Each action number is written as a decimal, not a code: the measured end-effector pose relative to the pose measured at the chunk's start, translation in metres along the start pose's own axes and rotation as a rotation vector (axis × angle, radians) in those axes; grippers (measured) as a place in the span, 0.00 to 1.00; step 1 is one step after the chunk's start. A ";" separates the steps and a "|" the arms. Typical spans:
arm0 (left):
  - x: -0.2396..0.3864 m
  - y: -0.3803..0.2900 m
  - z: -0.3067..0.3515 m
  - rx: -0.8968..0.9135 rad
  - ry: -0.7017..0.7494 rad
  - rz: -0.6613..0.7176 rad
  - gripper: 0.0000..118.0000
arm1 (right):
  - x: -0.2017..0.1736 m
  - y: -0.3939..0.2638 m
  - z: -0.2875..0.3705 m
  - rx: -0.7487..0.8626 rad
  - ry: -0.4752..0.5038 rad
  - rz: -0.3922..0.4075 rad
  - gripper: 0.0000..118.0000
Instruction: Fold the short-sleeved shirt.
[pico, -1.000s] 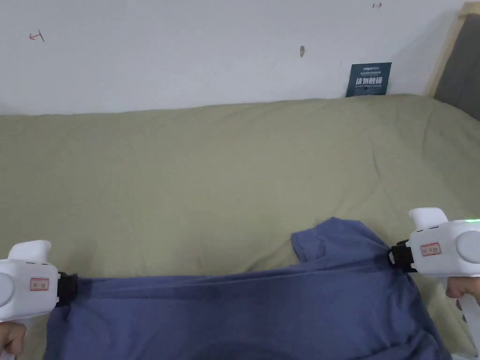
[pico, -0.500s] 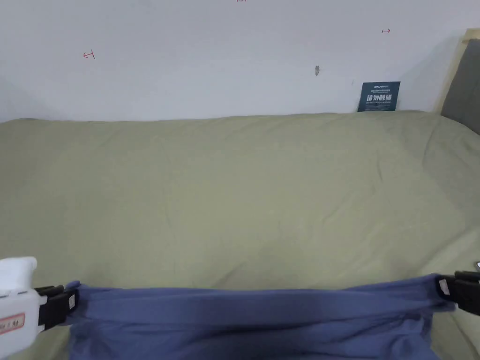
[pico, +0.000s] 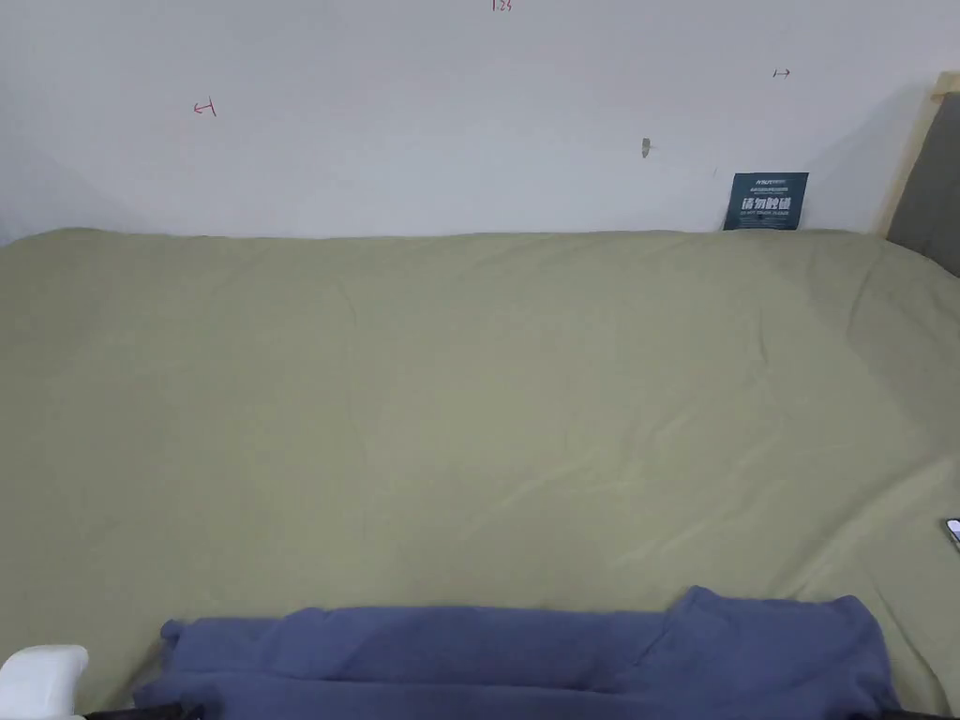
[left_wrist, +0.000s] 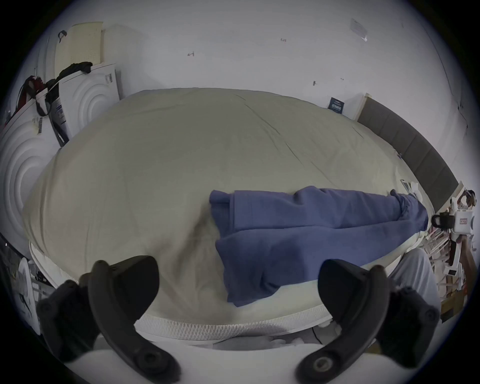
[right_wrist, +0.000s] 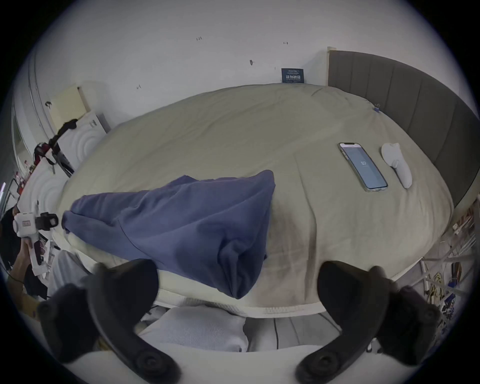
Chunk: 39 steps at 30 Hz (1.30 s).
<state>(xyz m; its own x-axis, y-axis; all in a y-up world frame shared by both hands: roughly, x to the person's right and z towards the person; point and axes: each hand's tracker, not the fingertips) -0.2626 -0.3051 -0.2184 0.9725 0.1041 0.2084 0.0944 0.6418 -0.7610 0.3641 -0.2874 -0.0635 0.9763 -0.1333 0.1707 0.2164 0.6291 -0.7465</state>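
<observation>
Blue shirt (pico: 525, 656) lies folded along bed's near edge.

An olive-sheeted bed (pico: 450, 375) carries everything. A blue shirt (right_wrist: 187, 220) lies along its near edge. A phone (right_wrist: 363, 166) and a white controller (right_wrist: 397, 164) lie side by side near the headboard.

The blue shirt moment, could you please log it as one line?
shirt: folded lengthwise at bed near edge | left hand-held gripper: open, off cloth | right hand-held gripper: open, off cloth
</observation>
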 end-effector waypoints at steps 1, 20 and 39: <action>0.000 0.003 0.007 0.033 0.015 0.015 1.00 | -0.001 0.003 0.009 0.139 -0.020 0.007 0.99; 0.182 0.061 0.108 0.701 0.111 -0.052 0.00 | -0.183 0.055 0.073 0.720 -0.111 0.129 0.02; 0.002 0.093 0.063 0.086 -0.160 0.187 0.00 | -0.199 0.046 0.058 0.693 -0.143 0.107 0.02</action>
<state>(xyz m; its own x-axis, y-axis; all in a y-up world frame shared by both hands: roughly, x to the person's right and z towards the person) -0.2654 -0.1976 -0.2501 0.9247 0.3412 0.1688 -0.1089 0.6620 -0.7416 0.1793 -0.1875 -0.0946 0.9710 0.0278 0.2376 0.0187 0.9814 -0.1912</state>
